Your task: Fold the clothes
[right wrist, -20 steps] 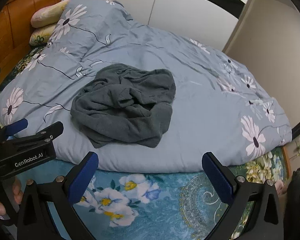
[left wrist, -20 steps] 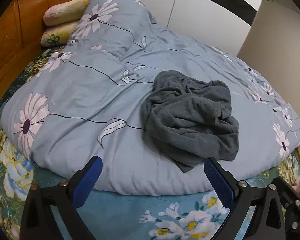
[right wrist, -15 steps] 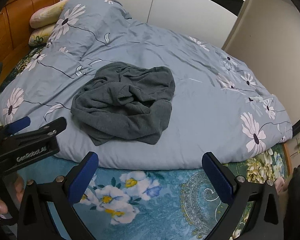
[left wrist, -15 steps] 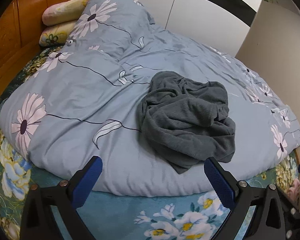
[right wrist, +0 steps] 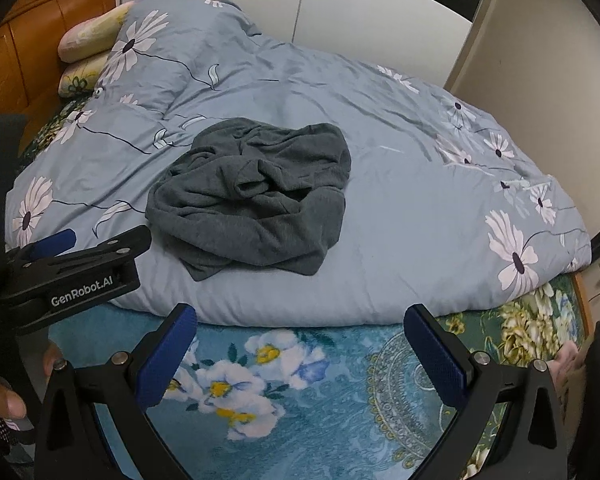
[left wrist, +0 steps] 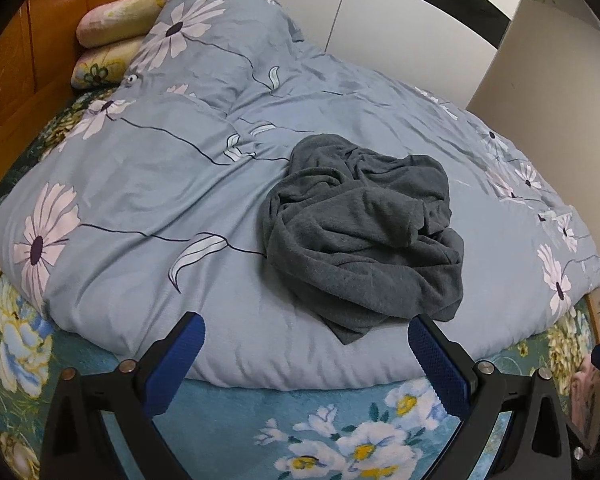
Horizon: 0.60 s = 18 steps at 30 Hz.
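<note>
- A crumpled dark grey fleece-like garment (left wrist: pixel 360 236) is found in a loose heap on the light blue flower-printed quilt (left wrist: pixel 148 184), towards the quilt's near edge and well apart from the two yellowish floral pillows (left wrist: pixel 112 40) at the wooden headboard.
- The left hand-held gripper (left wrist: pixel 306 350) is held released, its blue pads spread wide and nothing between them; it hangs over the teal floral bedsheet (left wrist: pixel 340 432), just short of the quilt's near edge.
- The right hand-held gripper (right wrist: pixel 300 338) is likewise released and empty, short of the same edge.
- The garment is judged soft, limp and light; no shape will be kept once it is lifted, and slack parts are expected to drape and drag.
- The napped surface is judged not slippery against the ribbed pads.
- Sleeves, hem and collar cannot be told apart in the heap.
- A hold is advised on the loose flap (left wrist: pixel 348 330) at the heap's near edge, where a single layer appears to lie on the quilt.
- A pinch into the heap's middle is likely to gather several layers, or the quilt beneath.
</note>
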Each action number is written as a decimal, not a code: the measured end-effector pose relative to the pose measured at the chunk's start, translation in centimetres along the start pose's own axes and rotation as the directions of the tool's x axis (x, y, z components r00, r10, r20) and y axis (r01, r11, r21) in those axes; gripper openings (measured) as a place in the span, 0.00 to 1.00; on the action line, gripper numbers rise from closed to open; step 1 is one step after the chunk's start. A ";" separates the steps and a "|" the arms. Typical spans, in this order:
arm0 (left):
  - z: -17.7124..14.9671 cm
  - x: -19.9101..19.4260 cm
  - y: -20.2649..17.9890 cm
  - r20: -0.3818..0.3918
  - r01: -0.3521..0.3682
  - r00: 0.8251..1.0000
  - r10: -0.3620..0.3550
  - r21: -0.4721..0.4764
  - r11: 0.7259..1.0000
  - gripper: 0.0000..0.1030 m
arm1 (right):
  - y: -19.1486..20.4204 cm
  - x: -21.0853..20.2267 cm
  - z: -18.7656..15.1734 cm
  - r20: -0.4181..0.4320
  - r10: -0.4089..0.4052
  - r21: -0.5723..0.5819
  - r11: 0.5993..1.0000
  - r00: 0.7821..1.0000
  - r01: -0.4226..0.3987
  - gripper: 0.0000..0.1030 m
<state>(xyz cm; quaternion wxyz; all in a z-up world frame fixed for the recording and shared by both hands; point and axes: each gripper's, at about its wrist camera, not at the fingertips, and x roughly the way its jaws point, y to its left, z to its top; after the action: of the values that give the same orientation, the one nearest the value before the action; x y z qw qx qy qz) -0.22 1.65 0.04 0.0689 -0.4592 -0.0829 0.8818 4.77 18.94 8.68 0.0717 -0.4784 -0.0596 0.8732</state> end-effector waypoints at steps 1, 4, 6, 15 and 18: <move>-0.1 -0.1 -0.1 0.006 -0.002 1.000 0.002 0.010 1.000 1.00 | 0.0 0.1 -0.1 -0.001 0.001 0.003 1.000 1.000 -0.001 1.00; -0.2 -0.5 -0.5 0.018 0.000 1.000 -0.001 0.040 0.999 1.00 | -0.2 0.2 -0.3 -0.004 0.006 0.008 1.000 1.000 -0.006 1.00; -0.3 -0.7 -0.8 0.024 -0.005 1.000 0.003 0.061 0.998 1.00 | -0.1 0.2 -0.4 -0.006 0.006 0.009 1.000 1.000 -0.006 1.00; -0.6 -1.2 -1.8 0.050 -0.020 0.999 0.014 0.119 0.993 1.00 | -1.2 0.3 -0.5 -0.016 0.002 0.028 1.000 1.000 -0.001 1.00; -0.4 -1.4 -1.8 0.055 -0.023 0.998 0.017 0.120 0.993 1.00 | -1.4 0.2 -0.3 -0.015 0.001 0.032 0.999 1.000 -0.001 1.00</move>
<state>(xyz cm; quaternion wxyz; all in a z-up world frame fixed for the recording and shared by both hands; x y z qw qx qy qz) 0.99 3.17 1.29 0.0854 -0.4310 -0.0269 0.8979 5.03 20.39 8.57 0.0793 -0.4836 -0.0448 0.8705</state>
